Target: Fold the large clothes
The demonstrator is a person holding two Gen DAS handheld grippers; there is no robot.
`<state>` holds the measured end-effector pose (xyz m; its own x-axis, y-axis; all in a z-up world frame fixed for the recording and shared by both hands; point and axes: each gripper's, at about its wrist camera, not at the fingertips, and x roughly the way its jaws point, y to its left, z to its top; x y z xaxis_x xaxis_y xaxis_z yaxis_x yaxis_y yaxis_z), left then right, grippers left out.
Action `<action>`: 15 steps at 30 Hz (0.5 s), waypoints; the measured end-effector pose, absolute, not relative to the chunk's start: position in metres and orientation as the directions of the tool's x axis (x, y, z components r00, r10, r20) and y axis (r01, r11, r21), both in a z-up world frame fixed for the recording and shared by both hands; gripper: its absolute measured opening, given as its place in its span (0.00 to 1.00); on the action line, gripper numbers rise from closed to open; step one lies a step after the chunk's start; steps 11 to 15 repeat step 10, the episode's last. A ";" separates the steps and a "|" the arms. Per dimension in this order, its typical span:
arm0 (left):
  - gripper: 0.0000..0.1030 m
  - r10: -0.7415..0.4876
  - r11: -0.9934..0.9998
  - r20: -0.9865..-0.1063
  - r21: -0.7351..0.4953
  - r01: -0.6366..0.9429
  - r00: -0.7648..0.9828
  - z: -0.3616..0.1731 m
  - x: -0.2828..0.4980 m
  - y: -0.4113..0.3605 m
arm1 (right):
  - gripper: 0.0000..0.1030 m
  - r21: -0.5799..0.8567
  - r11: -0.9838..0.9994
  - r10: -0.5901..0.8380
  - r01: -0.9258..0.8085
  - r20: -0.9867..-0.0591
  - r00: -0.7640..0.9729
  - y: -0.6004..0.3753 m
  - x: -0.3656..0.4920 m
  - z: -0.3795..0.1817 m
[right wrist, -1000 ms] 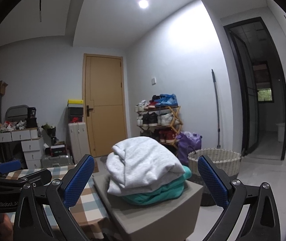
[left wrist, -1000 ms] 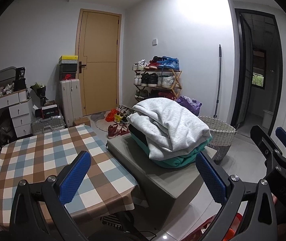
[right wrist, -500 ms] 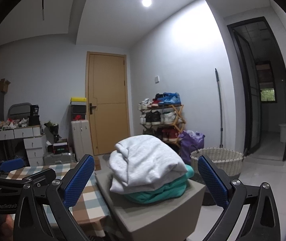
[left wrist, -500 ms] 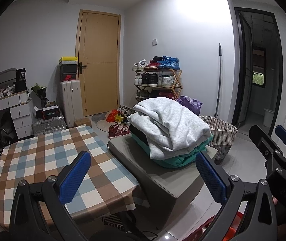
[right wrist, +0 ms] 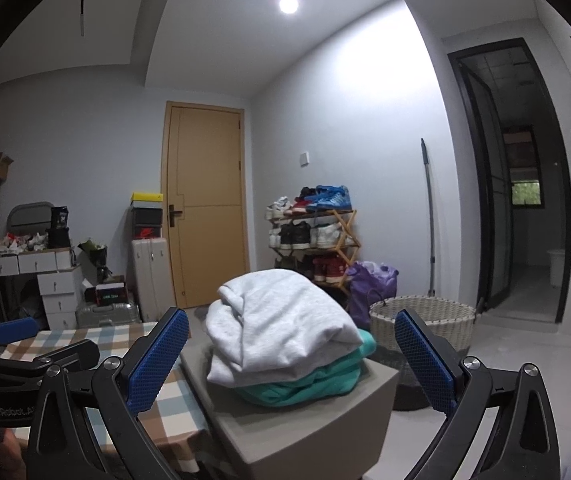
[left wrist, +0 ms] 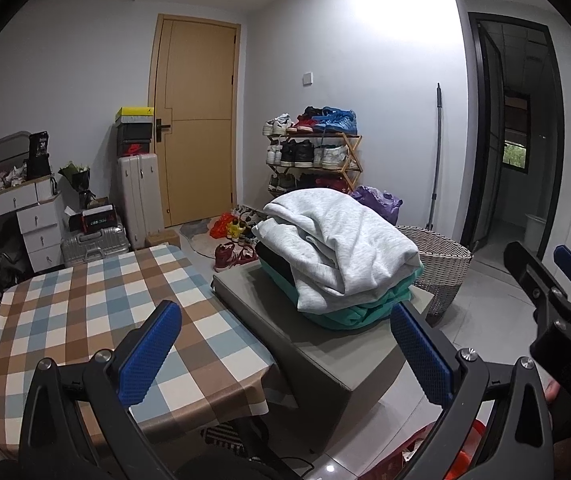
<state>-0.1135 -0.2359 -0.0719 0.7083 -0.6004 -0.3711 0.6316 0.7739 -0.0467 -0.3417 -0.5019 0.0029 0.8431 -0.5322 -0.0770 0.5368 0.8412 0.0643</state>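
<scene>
Left wrist view: left gripper (left wrist: 285, 352) spread wide, holding nothing, over the checked table (left wrist: 85, 304). Clothes pile (left wrist: 337, 256), grey on top of teal, sits on a grey box (left wrist: 317, 356) at 1 o'clock. Right gripper (right wrist: 291, 354) also gaping, empty; basket (right wrist: 425, 318) at 2 o'clock.

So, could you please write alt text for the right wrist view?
A folded light grey sweatshirt lies on a teal garment atop a grey box-shaped stool, framed by the open right gripper. Beside it stand a checked-cloth table and a white woven basket.
</scene>
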 end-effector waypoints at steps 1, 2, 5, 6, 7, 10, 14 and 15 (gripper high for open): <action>0.99 -0.597 0.776 -0.371 -0.044 0.629 0.711 -0.072 -0.113 -0.236 | 1.00 0.070 0.841 -0.531 0.536 -0.077 0.844 -0.503 -0.342 0.003; 0.99 -0.592 0.780 -0.369 -0.040 0.624 0.717 -0.072 -0.113 -0.235 | 1.00 0.074 0.841 -0.532 0.537 -0.077 0.843 -0.504 -0.343 0.003; 0.99 -0.590 0.780 -0.362 -0.024 0.626 0.721 -0.072 -0.114 -0.236 | 1.00 0.073 0.840 -0.533 0.538 -0.080 0.842 -0.505 -0.342 0.002; 0.99 -0.588 0.782 -0.361 -0.025 0.622 0.724 -0.073 -0.114 -0.236 | 1.00 0.072 0.839 -0.534 0.539 -0.078 0.842 -0.505 -0.342 0.002; 0.99 -0.590 0.781 -0.363 -0.031 0.624 0.721 -0.074 -0.114 -0.236 | 1.00 0.071 0.838 -0.535 0.540 -0.077 0.841 -0.505 -0.342 0.002; 0.99 -0.602 0.775 -0.371 -0.059 0.629 0.707 -0.076 -0.108 -0.235 | 1.00 0.066 0.839 -0.536 0.541 -0.078 0.841 -0.505 -0.341 0.002; 0.99 -0.602 0.775 -0.371 -0.059 0.629 0.707 -0.076 -0.108 -0.235 | 1.00 0.066 0.839 -0.536 0.541 -0.078 0.841 -0.505 -0.341 0.002; 0.99 -0.602 0.775 -0.371 -0.059 0.629 0.707 -0.076 -0.108 -0.235 | 1.00 0.066 0.839 -0.536 0.541 -0.078 0.841 -0.505 -0.341 0.002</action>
